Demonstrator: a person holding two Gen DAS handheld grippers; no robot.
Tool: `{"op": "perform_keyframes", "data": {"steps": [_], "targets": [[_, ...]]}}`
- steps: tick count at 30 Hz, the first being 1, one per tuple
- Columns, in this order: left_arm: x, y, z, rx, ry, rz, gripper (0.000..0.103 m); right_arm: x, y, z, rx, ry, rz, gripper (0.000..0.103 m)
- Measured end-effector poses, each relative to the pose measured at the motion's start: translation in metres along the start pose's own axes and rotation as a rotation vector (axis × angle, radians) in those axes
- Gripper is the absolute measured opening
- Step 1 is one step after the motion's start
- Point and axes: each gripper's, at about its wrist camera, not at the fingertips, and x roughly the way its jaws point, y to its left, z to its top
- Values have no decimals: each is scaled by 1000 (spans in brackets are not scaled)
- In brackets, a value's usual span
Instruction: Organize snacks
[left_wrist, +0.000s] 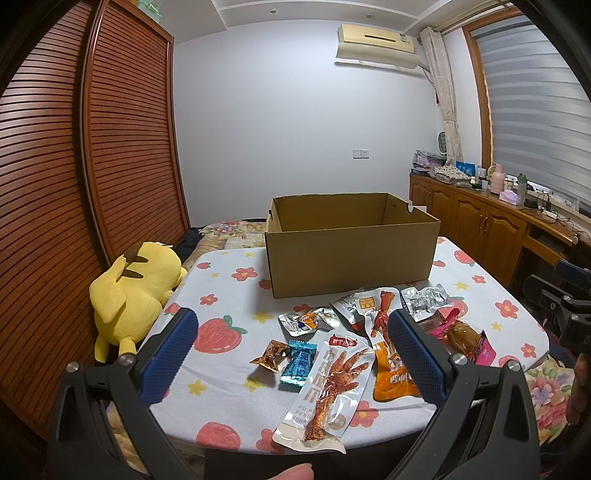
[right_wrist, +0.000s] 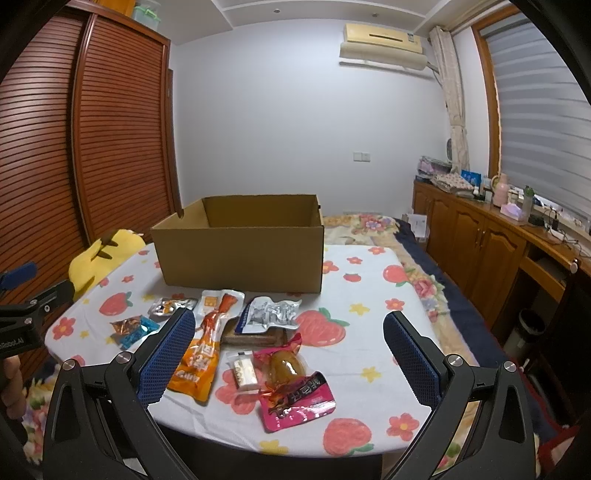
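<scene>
An open, empty-looking cardboard box (left_wrist: 351, 247) (right_wrist: 240, 247) stands at the back of the small table. Several snack packs lie in front of it: a long chicken-foot pack (left_wrist: 328, 391), an orange pack (left_wrist: 388, 365) (right_wrist: 199, 365), a blue candy (left_wrist: 297, 363), a small brown candy (left_wrist: 271, 355), a silver pack (left_wrist: 424, 301) (right_wrist: 269, 314), a pink egg pack (right_wrist: 291, 387) and a small white pack (right_wrist: 245, 373). My left gripper (left_wrist: 291, 325) is open above the near snacks. My right gripper (right_wrist: 290, 326) is open above the pink and silver packs. Neither holds anything.
The table has a fruit-print cloth (left_wrist: 229, 295) (right_wrist: 369, 302). A yellow plush toy (left_wrist: 129, 291) lies at the table's left edge. A wooden wardrobe (left_wrist: 110, 147) stands left, low cabinets (right_wrist: 480, 243) right, a bed (right_wrist: 373, 225) behind the table.
</scene>
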Motion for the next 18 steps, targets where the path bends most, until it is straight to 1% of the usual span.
{"op": "perform_keyframes", "data": {"steps": [18], "targets": [[0, 0, 1, 5, 10, -11, 103, -1, 4, 4, -3, 1, 4, 103]]}}
